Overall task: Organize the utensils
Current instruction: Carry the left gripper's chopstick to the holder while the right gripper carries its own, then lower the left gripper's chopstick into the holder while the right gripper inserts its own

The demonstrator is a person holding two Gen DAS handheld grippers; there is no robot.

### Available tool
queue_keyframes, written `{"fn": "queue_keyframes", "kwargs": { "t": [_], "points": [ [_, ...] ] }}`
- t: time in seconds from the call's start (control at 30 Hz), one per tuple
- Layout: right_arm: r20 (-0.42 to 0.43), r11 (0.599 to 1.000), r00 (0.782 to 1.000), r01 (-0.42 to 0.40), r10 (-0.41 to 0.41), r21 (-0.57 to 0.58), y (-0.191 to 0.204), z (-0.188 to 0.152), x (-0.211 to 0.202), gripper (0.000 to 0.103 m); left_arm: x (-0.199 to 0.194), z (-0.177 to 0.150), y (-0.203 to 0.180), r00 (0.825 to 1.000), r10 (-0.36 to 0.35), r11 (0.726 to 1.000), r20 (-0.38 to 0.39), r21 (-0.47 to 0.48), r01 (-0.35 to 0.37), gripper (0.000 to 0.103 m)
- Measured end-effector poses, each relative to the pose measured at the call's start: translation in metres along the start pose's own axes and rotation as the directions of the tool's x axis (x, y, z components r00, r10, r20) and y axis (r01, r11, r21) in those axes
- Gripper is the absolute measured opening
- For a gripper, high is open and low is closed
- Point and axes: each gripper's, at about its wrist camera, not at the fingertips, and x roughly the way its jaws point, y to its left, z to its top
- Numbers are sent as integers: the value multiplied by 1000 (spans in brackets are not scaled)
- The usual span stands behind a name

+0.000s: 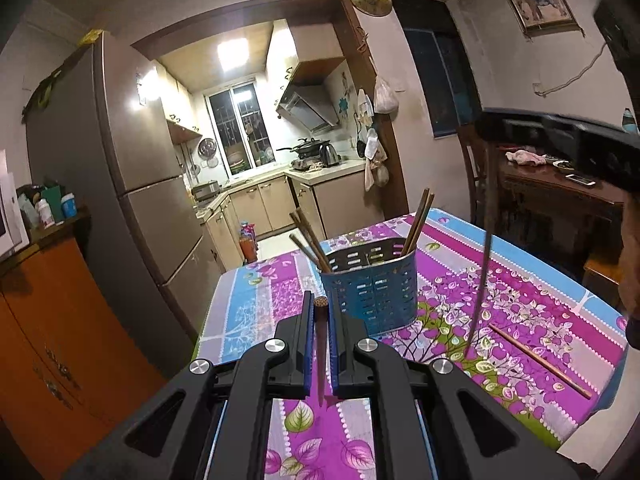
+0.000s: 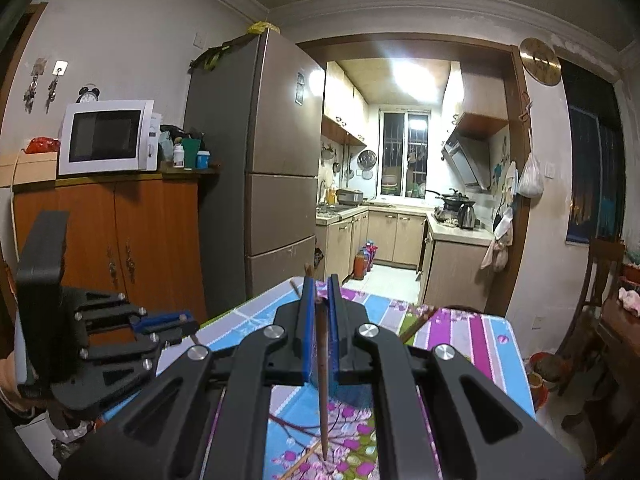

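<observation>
My left gripper (image 1: 320,307) is shut on a brown chopstick (image 1: 321,356) that points up between its blue pads. Just beyond it a blue perforated utensil holder (image 1: 372,288) stands on the floral tablecloth (image 1: 532,280), with several chopsticks (image 1: 416,220) leaning in it. A loose chopstick (image 1: 540,361) lies on the cloth to the right. My right gripper (image 2: 320,285) is shut on another chopstick (image 2: 323,380), which hangs tip-down above the table to the right of the holder (image 1: 482,280). The left gripper (image 2: 194,328) shows at the left of the right wrist view.
The table's far edge faces a tall fridge (image 2: 276,168) and the kitchen doorway (image 2: 404,240). An orange cabinet (image 2: 120,248) with a microwave (image 2: 106,138) stands left. A wooden chair (image 1: 474,176) and a dark side table (image 1: 560,196) stand right.
</observation>
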Motion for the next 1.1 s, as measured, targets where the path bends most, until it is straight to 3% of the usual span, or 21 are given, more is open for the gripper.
{"fn": "queue_keyframes", "kwargs": {
  "t": [0.3, 0.5, 0.73, 0.9, 1.1],
  "points": [
    [59, 999, 998, 35, -35, -8, -14, 40, 22, 5, 18, 34, -1, 999, -6, 1000, 47, 19, 6, 8],
    [109, 998, 992, 63, -64, 16, -30, 70, 35, 5, 26, 91, 20, 984, -99, 992, 146, -57, 109, 8],
    [175, 994, 978, 106, -110, 30, -45, 93, 54, 5, 55, 137, 30, 970, -116, 984, 212, -109, 142, 8],
    [192, 988, 973, 108, -128, 115, -65, 90, 85, 5, 98, 140, 27, 970, -126, 977, 208, -143, 158, 8],
    [159, 967, 974, 123, -161, 224, -84, 57, 127, 5, 147, 117, 23, 973, -136, 971, 185, -172, 169, 8]
  ]
}}
